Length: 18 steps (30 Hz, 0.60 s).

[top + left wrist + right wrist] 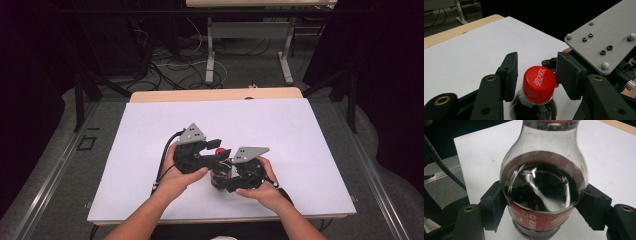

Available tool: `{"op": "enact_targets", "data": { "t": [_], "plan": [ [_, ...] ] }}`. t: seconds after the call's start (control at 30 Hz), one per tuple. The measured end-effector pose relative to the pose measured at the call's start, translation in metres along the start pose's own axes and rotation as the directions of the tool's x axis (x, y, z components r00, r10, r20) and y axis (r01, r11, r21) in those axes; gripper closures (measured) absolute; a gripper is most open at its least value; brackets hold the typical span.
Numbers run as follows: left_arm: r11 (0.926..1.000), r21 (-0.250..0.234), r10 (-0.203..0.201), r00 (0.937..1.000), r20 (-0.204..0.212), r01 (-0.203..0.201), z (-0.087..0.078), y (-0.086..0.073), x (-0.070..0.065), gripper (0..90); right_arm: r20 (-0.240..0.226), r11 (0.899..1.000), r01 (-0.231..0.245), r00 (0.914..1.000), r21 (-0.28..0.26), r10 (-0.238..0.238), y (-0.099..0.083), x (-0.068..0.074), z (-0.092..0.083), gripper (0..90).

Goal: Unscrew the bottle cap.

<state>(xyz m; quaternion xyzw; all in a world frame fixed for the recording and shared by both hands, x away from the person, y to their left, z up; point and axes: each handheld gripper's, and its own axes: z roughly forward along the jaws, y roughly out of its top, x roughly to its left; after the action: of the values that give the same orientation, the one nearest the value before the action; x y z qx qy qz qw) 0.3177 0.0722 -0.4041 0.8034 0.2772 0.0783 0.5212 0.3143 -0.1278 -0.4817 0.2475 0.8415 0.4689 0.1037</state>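
A cola bottle (218, 176) with a red cap (220, 151) stands on the white sheet near the table's front. In the right gripper view its dark body and red label (544, 187) sit between the black jaws of my right gripper (542, 205), which are shut on it from both sides. In the left gripper view my left gripper (536, 72) straddles the red cap (539, 83). Its right pad (570, 75) touches the cap, and a narrow gap shows at the left pad (511, 72), so it stands open. In the high view my left gripper (219, 150) and right gripper (222, 179) are close together.
A white sheet (250, 120) covers the wooden table (215, 95). The right gripper's grey plate (604, 37) is close beside the left jaws. Beyond the table are floor cables (175, 65) and another table's legs (210, 50).
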Motion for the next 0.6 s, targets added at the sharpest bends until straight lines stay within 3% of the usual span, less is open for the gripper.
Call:
{"op": "enact_targets", "data": {
  "t": [0.03,0.13,0.27,0.4,0.5,0.53,0.6],
  "plan": [
    [1.0000,0.000,0.000,1.0000,0.000,0.000,0.000,0.000,0.000,52.1,0.000,1.000,0.000,1.0000,0.000,0.000,0.000,0.000,0.000,29.9],
    [0.9997,0.022,0.007,0.9987,0.051,-0.008,-0.001,-0.001,0.005,52.1,-0.008,1.000,0.000,1.0000,0.006,0.000,0.001,0.001,-0.001,29.9],
    [0.9994,0.034,-0.013,0.9978,0.066,0.011,0.002,-0.004,0.008,53.5,-0.010,1.000,0.020,0.9998,-0.011,-0.020,0.002,0.002,0.000,29.9],
    [0.9994,0.030,0.012,0.9964,0.084,-0.015,0.006,-0.004,0.008,56.9,-0.018,1.000,0.012,0.9998,0.003,-0.011,0.002,0.004,0.000,29.9],
    [0.9994,0.033,-0.002,0.9971,0.076,-0.001,0.008,-0.004,0.006,59.7,-0.023,1.000,0.008,0.9997,0.018,-0.007,0.002,0.005,0.000,29.9],
    [0.9995,0.028,0.014,0.9984,0.055,-0.016,0.009,-0.004,0.004,60.1,-0.015,1.000,0.005,0.9999,0.005,-0.005,0.001,0.004,0.001,29.9],
    [0.9997,0.021,0.007,0.9995,0.032,-0.008,0.011,-0.004,0.001,60.5,-0.007,1.000,0.007,0.9999,0.002,-0.007,0.001,0.004,0.001,29.9]
  ]
}}
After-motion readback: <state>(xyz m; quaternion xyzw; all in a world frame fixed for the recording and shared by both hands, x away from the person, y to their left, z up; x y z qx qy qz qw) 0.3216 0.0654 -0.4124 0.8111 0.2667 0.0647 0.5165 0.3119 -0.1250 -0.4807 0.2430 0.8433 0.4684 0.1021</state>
